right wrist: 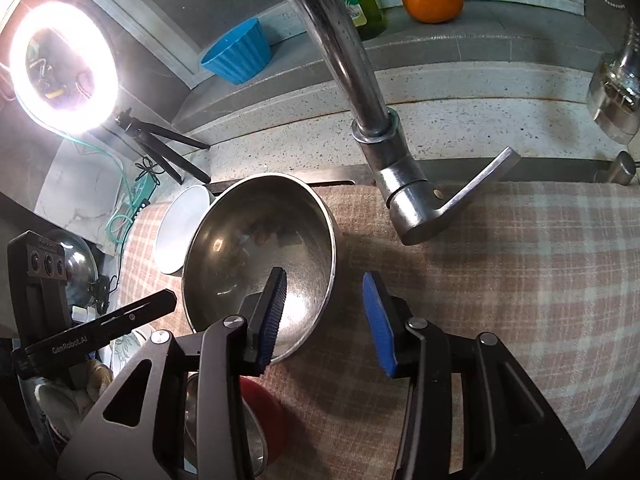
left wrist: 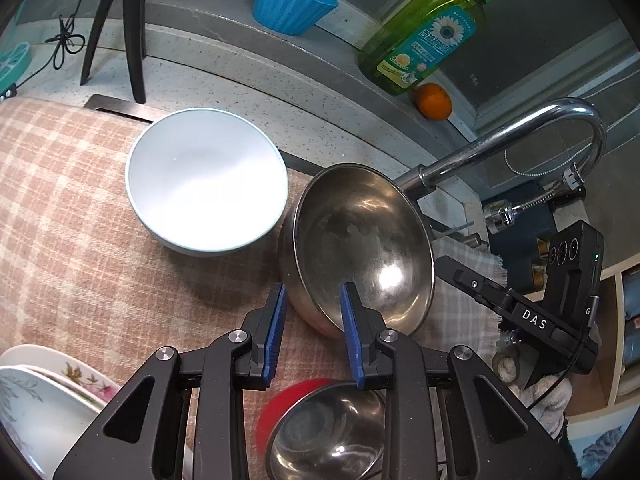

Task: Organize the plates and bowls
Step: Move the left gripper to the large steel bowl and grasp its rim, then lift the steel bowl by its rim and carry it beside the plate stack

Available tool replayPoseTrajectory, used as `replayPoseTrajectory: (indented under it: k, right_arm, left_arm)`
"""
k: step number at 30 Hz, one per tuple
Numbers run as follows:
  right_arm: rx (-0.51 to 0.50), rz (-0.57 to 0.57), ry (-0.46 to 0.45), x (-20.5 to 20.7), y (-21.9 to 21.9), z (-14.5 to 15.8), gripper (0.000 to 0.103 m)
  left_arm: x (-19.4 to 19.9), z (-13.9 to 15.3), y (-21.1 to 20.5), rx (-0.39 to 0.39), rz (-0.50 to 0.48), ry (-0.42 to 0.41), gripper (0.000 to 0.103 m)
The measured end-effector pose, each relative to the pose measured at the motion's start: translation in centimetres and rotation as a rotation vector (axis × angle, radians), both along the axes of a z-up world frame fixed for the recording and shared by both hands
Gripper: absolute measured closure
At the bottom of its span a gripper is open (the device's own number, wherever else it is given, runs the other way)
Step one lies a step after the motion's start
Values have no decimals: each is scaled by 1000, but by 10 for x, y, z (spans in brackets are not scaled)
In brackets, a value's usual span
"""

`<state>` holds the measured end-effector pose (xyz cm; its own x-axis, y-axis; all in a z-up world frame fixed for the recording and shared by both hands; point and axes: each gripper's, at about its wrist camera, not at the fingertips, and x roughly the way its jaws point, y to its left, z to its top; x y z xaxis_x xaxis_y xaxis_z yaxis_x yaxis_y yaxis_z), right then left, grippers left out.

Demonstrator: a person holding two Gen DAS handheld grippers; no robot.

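A large steel bowl (left wrist: 360,240) sits tilted on the checked cloth (left wrist: 80,240). My left gripper (left wrist: 314,304) is open, its jaws straddling the bowl's near rim, one pad inside and one outside. My right gripper (right wrist: 326,292) is open and straddles the same bowl (right wrist: 260,248) at its right rim, left pad inside. A white bowl (left wrist: 206,178) stands left of the steel bowl; it also shows in the right wrist view (right wrist: 180,228). A small steel bowl (left wrist: 328,432) rests in a red bowl (left wrist: 280,404) below my left gripper. Flowered plates (left wrist: 44,396) are stacked at lower left.
A steel faucet (right wrist: 360,92) arches over the cloth behind the bowl. A blue ribbed cup (left wrist: 290,2), a green soap bottle (left wrist: 428,36) and an orange (left wrist: 434,102) stand on the back ledge. A ring light (right wrist: 64,64) on a tripod (left wrist: 120,32) stands at the left.
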<state>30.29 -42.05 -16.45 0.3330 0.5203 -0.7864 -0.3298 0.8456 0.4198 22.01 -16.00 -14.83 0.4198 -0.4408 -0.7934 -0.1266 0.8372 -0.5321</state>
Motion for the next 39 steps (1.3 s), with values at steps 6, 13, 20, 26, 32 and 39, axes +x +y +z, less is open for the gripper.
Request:
replayPoseTrajectory:
  k: [6,13,20,26,32,39]
  right_arm:
    - [-1,2,36,5,3,-12,75]
    - [1,2,58,6,3,-18,86]
    - [-34,-8,45,4,8,-16,87]
    - [-54,-21,41,-1,11,-14,88]
    - [-61,-33,27,-9,10,-10,87]
    - [-47,-42,5,-19,9,1,88]
  left_arm:
    - [6,-7,-6,8,-18,16,79]
    - [12,-12,-8,17,-28,24,83]
    - [13,-15,-8,34,-42,28,88]
    - [13,-14,-9,37,-46,23,88]
    - [8,-11,-10,39,-65,14,88]
    - [1,6,-9,62,-81,-33,87]
